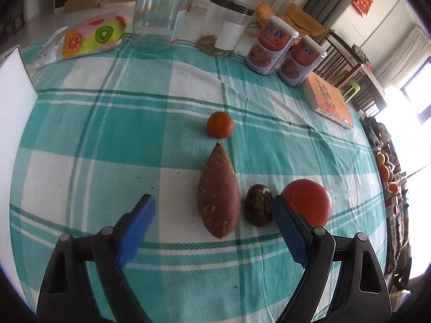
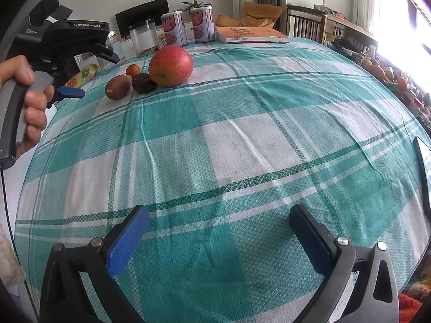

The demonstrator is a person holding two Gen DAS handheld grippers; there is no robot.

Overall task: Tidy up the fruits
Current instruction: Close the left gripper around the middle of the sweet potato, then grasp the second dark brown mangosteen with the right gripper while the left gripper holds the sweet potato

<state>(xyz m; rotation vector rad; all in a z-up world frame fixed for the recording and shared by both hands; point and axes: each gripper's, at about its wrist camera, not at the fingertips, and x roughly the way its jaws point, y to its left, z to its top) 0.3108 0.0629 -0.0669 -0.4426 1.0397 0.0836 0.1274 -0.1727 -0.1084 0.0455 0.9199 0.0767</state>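
Observation:
In the left wrist view a sweet potato [image 1: 218, 195] lies between the open fingers of my left gripper [image 1: 214, 212], with a dark passion fruit [image 1: 259, 204] and a red apple [image 1: 309, 202] to its right and a small orange [image 1: 219, 125] beyond its tip. The gripper holds nothing. In the right wrist view the same group sits far off at the upper left: sweet potato [image 2: 118, 87], passion fruit [image 2: 144, 83], apple [image 2: 170, 66], orange [image 2: 133, 70]. My right gripper [image 2: 218, 222] is open and empty over the cloth. The left gripper [image 2: 71, 92] shows there too, hand-held.
A teal checked cloth [image 1: 121, 140] covers the table. At the back stand two glass jars [image 1: 159, 16], two red cans [image 1: 270, 48], a fruit-print pouch [image 1: 89, 36] and an orange book [image 1: 330, 101]. A white board [image 1: 13, 91] is at the left. More fruit lies beyond the table's right edge [image 2: 382, 72].

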